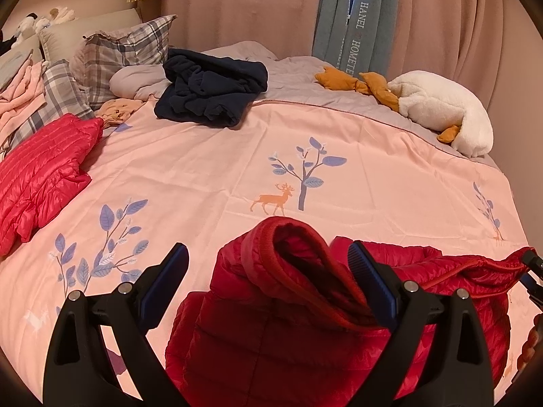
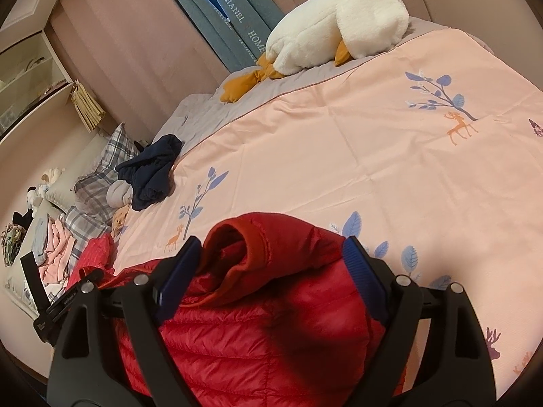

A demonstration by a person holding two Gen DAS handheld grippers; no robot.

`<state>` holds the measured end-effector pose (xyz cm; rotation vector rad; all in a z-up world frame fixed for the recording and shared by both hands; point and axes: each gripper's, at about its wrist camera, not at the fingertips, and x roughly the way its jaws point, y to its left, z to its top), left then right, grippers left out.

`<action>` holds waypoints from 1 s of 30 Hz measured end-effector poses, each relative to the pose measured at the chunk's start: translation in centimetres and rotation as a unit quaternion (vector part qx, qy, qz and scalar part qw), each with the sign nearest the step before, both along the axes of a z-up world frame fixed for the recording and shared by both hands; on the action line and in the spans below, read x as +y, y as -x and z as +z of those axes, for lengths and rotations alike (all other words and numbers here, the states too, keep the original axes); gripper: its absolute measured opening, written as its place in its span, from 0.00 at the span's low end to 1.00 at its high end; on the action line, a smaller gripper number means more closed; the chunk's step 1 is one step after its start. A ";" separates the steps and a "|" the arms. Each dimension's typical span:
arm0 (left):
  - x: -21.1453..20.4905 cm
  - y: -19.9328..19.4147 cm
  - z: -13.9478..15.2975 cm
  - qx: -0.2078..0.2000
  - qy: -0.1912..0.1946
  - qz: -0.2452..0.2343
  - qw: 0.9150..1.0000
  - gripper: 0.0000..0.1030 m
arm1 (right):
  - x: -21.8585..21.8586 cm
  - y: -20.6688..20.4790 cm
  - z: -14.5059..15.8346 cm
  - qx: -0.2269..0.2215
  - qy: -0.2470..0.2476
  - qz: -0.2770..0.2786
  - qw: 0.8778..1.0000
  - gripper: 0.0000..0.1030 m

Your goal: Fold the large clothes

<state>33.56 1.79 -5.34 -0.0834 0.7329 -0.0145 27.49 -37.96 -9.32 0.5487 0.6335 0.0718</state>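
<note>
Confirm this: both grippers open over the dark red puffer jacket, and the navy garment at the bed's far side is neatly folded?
Not quite. The navy garment lies in a crumpled heap, not folded, as the left wrist view shows. Both the left gripper and right gripper are open over the dark red puffer jacket.

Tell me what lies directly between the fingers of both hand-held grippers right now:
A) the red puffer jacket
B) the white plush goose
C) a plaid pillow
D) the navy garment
A: the red puffer jacket fills the gap between the open fingers of the left hand-held gripper and the right hand-held gripper; the navy garment, white plush goose and plaid pillow lie farther up the bed.
</note>
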 end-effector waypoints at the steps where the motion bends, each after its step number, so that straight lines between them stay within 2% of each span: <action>1: 0.0 0.0 0.0 -0.001 0.001 0.001 1.000 0.92 | -0.1 0.0 0.0 0.000 0.000 -0.001 1.000 0.84; 6: 0.3 0.2 0.1 -0.007 0.005 0.009 1.000 0.97 | -0.2 0.1 0.0 0.000 0.003 -0.007 1.000 0.85; 17: 1.9 0.3 0.6 -0.021 0.025 0.028 0.999 0.97 | -1.4 0.9 0.4 -0.007 0.011 -0.032 0.999 0.86; 24: 1.9 0.3 0.3 -0.021 0.030 0.029 0.999 0.97 | -0.8 1.9 1.2 -0.029 0.045 -0.043 0.998 0.86; 26: 2.0 0.4 0.3 -0.027 0.033 0.031 0.999 0.97 | 0.0 2.3 1.7 -0.047 0.061 -0.036 0.996 0.86; 30: 2.1 1.0 0.9 -0.055 0.044 0.033 0.997 0.97 | 2.8 2.3 2.2 -0.065 0.099 0.021 0.993 0.86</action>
